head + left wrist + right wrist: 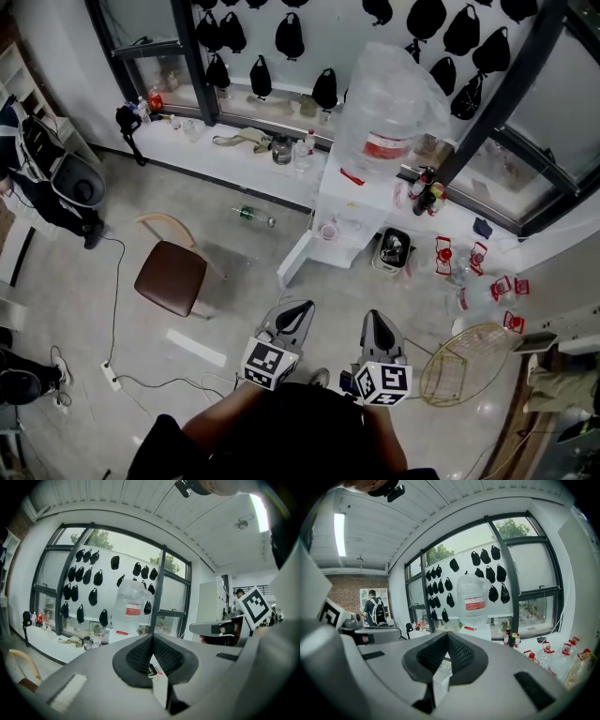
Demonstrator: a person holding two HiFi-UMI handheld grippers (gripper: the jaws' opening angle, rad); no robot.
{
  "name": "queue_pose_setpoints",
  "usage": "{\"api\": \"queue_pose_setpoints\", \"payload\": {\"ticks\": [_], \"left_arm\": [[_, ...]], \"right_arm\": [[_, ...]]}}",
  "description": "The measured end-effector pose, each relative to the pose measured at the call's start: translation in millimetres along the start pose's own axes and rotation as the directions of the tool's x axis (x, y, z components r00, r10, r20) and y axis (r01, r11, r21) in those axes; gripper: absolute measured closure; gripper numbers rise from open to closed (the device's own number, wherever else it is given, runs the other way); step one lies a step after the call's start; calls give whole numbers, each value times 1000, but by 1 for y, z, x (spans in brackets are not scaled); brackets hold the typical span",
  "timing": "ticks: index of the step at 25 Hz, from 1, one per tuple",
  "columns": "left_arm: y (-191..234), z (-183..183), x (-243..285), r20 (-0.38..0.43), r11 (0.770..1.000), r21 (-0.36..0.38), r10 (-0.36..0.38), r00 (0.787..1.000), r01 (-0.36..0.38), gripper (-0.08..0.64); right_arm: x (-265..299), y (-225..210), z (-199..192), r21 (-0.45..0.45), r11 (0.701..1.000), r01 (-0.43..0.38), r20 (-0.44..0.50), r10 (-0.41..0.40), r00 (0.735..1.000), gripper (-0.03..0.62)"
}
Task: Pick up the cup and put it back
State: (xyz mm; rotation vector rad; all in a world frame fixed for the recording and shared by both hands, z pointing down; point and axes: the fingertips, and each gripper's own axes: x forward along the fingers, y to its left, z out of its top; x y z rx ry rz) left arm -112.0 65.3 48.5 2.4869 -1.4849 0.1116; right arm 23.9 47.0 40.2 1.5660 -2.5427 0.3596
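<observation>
A small white cup (328,231) sits in the tap niche of a white water dispenser (349,202), which carries a big clear bottle (389,112). The dispenser stands on the floor a few steps ahead of me. My left gripper (298,315) and right gripper (378,326) are held side by side close to my body, both far short of the cup. Each is shut with nothing between its pads. The left gripper view shows its closed tips (152,637) below the bottle (132,606). The right gripper view shows its closed tips (446,634) beneath the bottle (474,602).
A brown chair (172,277) stands at the left and a wire chair (464,364) at the right. A green bottle (251,215) lies on the floor. A black basket (394,248) and red-capped bottles (469,262) sit beside the dispenser. A person with a backpack (373,609) stands far off.
</observation>
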Motion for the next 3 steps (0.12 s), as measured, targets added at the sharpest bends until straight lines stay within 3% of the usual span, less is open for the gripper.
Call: {"api": "queue_pose_setpoints", "payload": {"ticks": [3], "left_arm": [[0, 6, -1, 10, 1000, 4, 1, 1000, -1, 554]], "right_arm": [[-1, 2, -1, -1, 1000, -6, -6, 6, 1000, 598]]}}
